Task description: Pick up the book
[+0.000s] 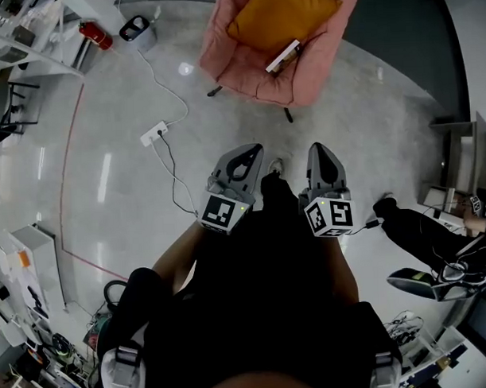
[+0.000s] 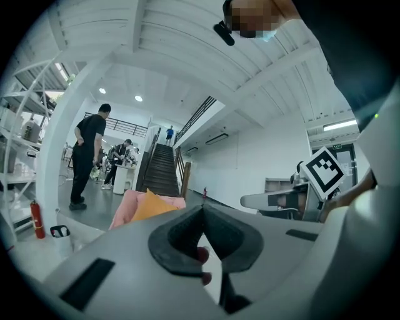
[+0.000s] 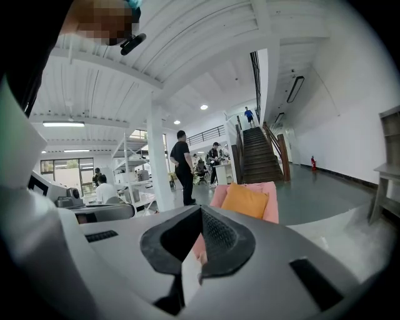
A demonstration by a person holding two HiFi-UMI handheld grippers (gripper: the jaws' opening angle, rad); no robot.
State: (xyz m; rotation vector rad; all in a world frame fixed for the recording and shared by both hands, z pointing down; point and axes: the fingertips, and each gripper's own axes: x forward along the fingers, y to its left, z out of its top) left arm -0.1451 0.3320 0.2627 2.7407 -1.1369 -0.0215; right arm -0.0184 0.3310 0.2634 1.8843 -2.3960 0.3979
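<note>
The book point(image 1: 283, 56) lies on the front edge of the seat of a pink armchair point(image 1: 310, 67), next to an orange cushion point(image 1: 280, 17). Both grippers are held side by side above the floor, well short of the chair and pointing toward it. The left gripper point(image 1: 250, 152) is shut and holds nothing. The right gripper point(image 1: 320, 149) has its jaws together, also with nothing between them. The left gripper view shows the armchair point(image 2: 127, 209) and cushion point(image 2: 153, 205) beyond the closed tips point(image 2: 201, 211). In the right gripper view the cushion point(image 3: 245, 200) sits just past the closed tips point(image 3: 200, 211); the book is not clear there.
On the floor to the left lie a white power strip point(image 1: 154, 133) and its cable. Behind it are a red fire extinguisher point(image 1: 96, 35) and a small bin point(image 1: 136, 29). Shelving point(image 1: 19, 38) lines the left; a seated person's legs point(image 1: 419, 231) are at the right. A person point(image 3: 182, 165) stands further back.
</note>
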